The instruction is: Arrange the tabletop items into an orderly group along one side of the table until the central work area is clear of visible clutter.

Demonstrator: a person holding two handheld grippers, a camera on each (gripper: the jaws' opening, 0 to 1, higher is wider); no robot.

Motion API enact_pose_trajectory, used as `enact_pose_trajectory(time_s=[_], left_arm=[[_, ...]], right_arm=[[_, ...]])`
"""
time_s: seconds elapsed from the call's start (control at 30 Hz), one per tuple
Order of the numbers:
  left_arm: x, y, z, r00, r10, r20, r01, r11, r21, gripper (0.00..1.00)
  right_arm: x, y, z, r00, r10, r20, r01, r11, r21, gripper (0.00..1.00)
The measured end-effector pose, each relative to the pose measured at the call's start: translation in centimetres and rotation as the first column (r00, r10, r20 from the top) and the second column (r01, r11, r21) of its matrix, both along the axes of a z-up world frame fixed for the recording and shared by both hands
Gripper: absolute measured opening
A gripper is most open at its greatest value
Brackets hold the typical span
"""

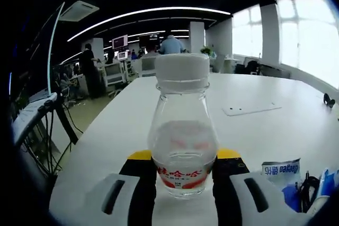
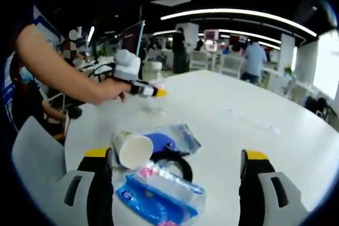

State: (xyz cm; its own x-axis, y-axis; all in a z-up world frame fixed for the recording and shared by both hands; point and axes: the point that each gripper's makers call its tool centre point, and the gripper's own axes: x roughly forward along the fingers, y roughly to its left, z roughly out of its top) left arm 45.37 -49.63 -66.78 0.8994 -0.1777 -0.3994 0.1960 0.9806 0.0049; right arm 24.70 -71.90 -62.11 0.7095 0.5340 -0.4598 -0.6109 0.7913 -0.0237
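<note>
My left gripper [image 1: 183, 183] jaws clamp the bottle [image 1: 181, 130] over the worktop [image 1: 265, 130]; my right gripper [image 2: 175, 183] gapes above the cup [image 2: 132, 149] and, seemingly, pouches [image 2: 159, 191]. Set the bottle upright beside them.

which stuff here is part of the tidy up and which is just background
Part of the job:
- clear bottle between the left gripper jaws
- paper cup on its side
- blue packets
- black cable
- right gripper, open

Just lying about:
- flat white card on the table
- chairs and people beyond
</note>
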Motion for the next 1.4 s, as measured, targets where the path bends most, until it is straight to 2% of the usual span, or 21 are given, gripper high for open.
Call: enact_pose_trajectory(time_s=[0.73, 0.93, 1.03, 1.17, 1.3, 1.4], left_arm=[[1.0, 0.0, 0.0, 0.998, 0.067, -0.011, -0.067, 0.998, 0.017, 0.39], [0.8, 0.0, -0.1, 0.998, 0.050, -0.029, -0.050, 0.999, 0.012, 0.40], [0.7, -0.1, -0.2, 0.999, 0.037, -0.032, -0.037, 0.999, 0.012, 0.42], [0.4, 0.2, -0.1, 0.999, 0.026, -0.034, -0.025, 1.000, 0.018, 0.50], [0.2, 0.4, 0.0, 0.999, 0.015, -0.040, -0.014, 1.000, 0.020, 0.49], [-0.1, 0.4, 0.2, 0.999, -0.003, -0.044, 0.004, 1.000, 0.023, 0.42]], right_arm=[[-0.2, -1.0, 0.2, 1.000, -0.021, 0.001, 0.021, 1.000, 0.001, 0.99], [-0.3, -1.0, 0.5, 1.000, -0.022, 0.005, 0.022, 1.000, 0.003, 0.99], [-0.4, -0.9, 0.6, 1.000, -0.022, 0.007, 0.022, 1.000, 0.004, 0.99], [-0.5, -0.7, 0.7, 1.000, -0.021, 0.011, 0.021, 1.000, 0.006, 0.99], [-0.6, -0.5, 0.9, 1.000, -0.018, 0.014, 0.018, 1.000, 0.005, 0.99], [-0.7, -0.4, 1.0, 1.000, -0.017, 0.016, 0.017, 1.000, 0.006, 0.99]])
